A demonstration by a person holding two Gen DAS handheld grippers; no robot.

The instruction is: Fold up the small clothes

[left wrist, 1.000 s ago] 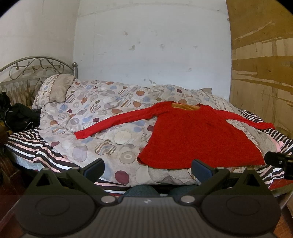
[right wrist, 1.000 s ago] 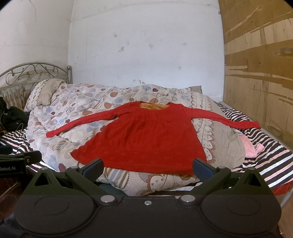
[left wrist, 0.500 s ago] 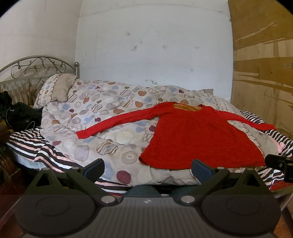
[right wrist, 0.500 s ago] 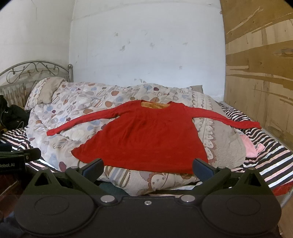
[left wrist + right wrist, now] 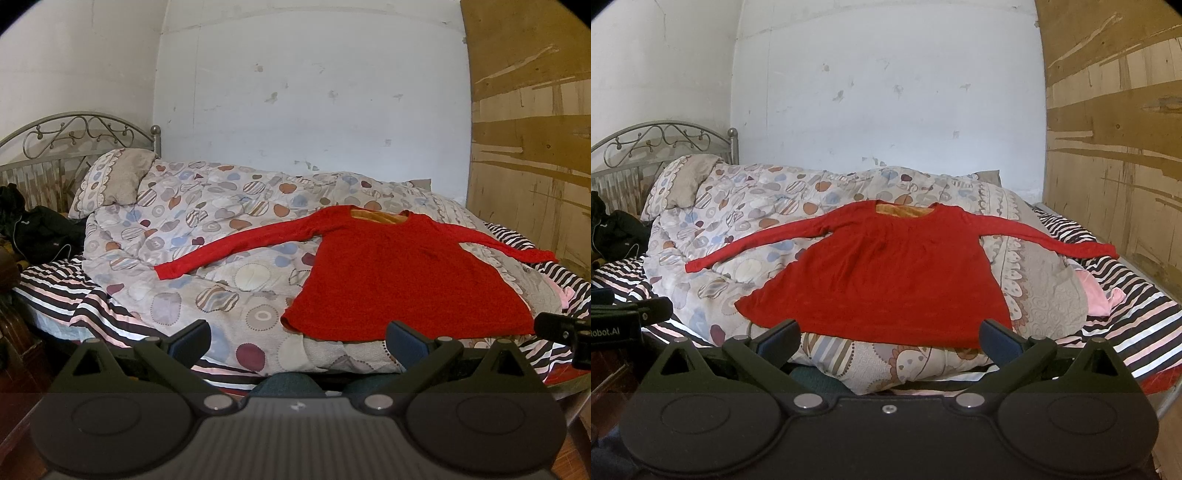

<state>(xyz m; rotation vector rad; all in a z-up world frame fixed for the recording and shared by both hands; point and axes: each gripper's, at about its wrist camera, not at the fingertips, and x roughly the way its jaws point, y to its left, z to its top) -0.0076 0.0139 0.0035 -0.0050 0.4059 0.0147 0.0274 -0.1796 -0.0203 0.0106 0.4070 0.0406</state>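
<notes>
Both released hand-held grippers, left [image 5: 297, 336] and right [image 5: 888, 335], have eased back; red top [image 5: 886, 269] lies ahead.

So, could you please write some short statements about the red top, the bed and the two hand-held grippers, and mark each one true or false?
1. The red top lies spread flat on the patterned duvet. True.
2. Both sleeves are folded across its front. False: both stretch outward.
3. The left hand-held gripper pinches the hem. False: it is open, holding nothing, short of the top.
4. The right hand-held gripper is open and empty. True.
5. A pillow leans by the metal headboard. True.
</notes>
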